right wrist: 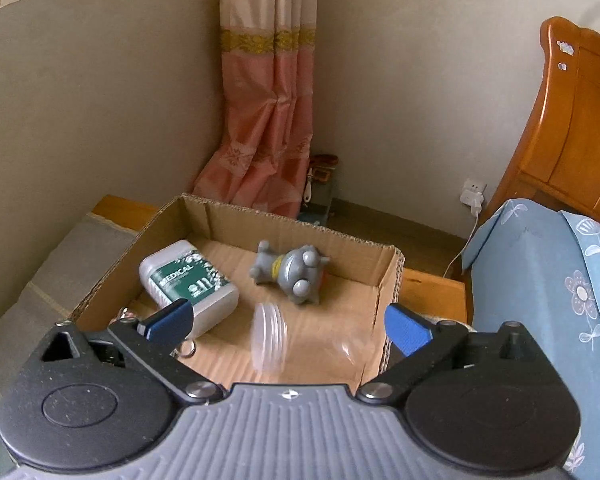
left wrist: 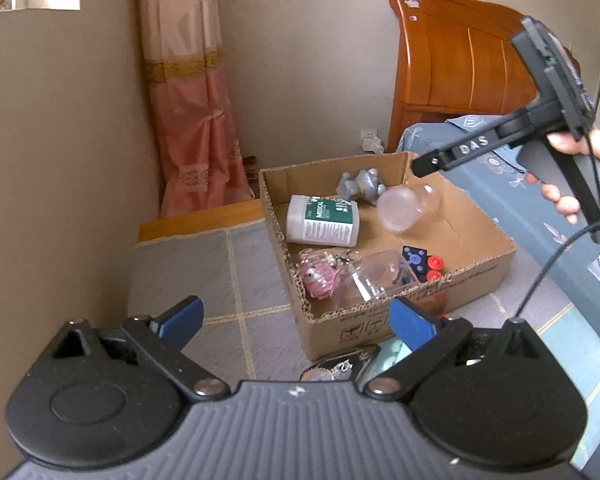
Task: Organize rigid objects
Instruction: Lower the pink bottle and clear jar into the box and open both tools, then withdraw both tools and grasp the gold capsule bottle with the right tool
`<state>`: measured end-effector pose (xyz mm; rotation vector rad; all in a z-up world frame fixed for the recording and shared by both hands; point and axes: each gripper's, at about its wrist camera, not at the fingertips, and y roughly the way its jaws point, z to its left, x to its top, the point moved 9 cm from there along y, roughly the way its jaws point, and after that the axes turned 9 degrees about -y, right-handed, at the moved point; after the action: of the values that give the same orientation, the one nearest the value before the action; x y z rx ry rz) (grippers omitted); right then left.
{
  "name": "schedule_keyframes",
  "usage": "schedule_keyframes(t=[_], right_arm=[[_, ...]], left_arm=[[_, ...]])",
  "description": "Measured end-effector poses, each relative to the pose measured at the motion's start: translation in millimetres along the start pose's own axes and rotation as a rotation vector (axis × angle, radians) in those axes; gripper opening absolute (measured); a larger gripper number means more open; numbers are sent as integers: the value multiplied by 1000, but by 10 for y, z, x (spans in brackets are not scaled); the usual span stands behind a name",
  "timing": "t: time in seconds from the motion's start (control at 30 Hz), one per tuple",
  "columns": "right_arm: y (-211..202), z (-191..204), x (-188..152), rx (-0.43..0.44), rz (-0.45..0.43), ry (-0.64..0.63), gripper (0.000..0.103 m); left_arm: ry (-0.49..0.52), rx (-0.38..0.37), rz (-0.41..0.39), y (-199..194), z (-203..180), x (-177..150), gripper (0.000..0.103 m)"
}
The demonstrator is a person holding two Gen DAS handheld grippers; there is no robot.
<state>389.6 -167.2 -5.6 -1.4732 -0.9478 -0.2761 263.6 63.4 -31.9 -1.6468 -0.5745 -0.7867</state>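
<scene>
Wide-open right gripper (right wrist: 286, 322) over clear plastic jar (right wrist: 300, 346) (lying sideways) in cardboard box (right wrist: 392, 280); left gripper (left wrist: 296, 320) likewise empty, agape.

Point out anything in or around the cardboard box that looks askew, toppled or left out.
Inside the brown cardboard box everything lies loose: the white bottle with a green label, the clear plastic jar and the grey toy figure are all on their sides. A few small items sit outside on the grey mat, below the box's front wall.
</scene>
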Motion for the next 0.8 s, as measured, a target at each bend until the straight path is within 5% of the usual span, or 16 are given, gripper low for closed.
schedule_keyframes(t=[0.47,0.8], right_arm=[[-493,288,-387,50,-29,-9,103],[-700,630,-907,172,-53,1,103]], left_arm=[[-22,87,-35,-300,39,-134,102],[-68,159,-56,-353,19,-569,102]])
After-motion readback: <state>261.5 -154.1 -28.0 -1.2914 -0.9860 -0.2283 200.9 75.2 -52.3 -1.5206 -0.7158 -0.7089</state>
